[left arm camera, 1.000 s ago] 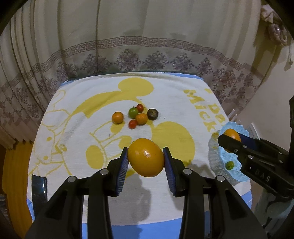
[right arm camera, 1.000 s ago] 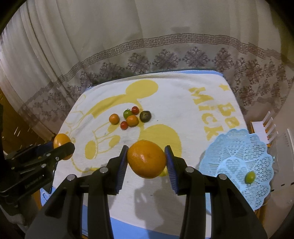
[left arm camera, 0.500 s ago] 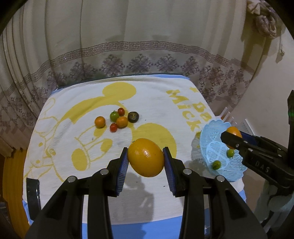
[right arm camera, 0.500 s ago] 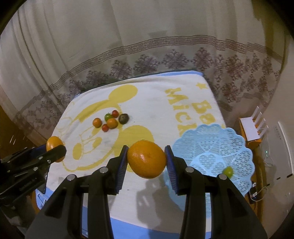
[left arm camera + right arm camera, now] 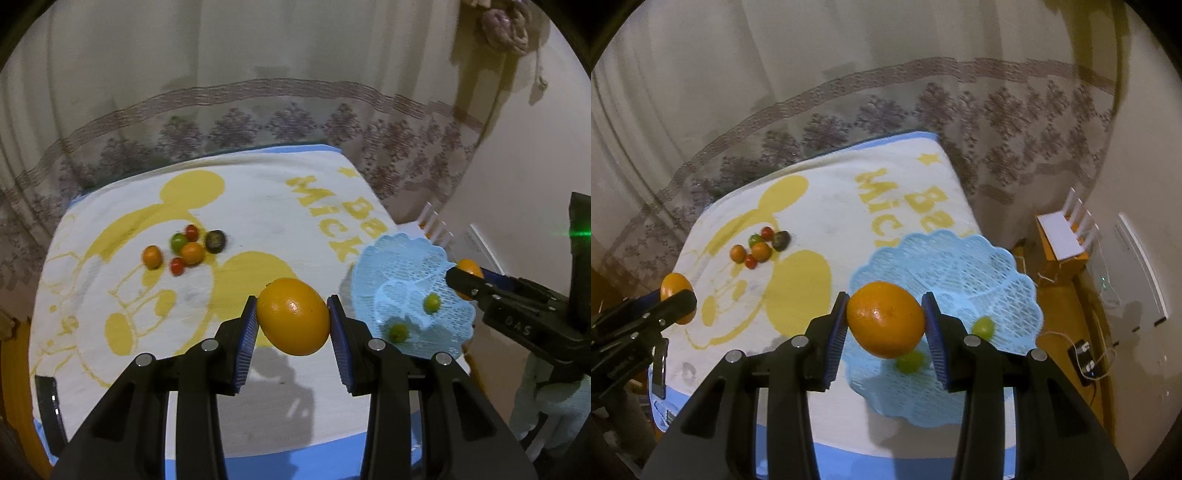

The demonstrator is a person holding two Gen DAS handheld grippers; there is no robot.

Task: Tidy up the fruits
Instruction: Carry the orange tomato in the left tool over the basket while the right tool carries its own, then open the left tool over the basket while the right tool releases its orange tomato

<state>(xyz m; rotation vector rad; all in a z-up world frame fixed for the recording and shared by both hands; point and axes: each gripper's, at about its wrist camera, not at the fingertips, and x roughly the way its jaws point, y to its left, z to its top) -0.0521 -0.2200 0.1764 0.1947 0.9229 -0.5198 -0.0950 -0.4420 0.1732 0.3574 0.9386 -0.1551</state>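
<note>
Both wrist views look down, from near, sharing the towel (image 5: pixel 240 206).

Dim warm light, fisheye-bent edges, slight blur, perhaps motion.

Two oranges (image 5: pixel 293 316) (image 5: pixel 885 319), two green fruits (image 5: pixel 983 326) (image 5: pixel 911 361), six small fruits (image 5: pixel 191 253), one blue basket (image 5: pixel 1004 280) and two grippers (image 5: pixel 293 325) (image 5: pixel 885 326) are counted.
</note>
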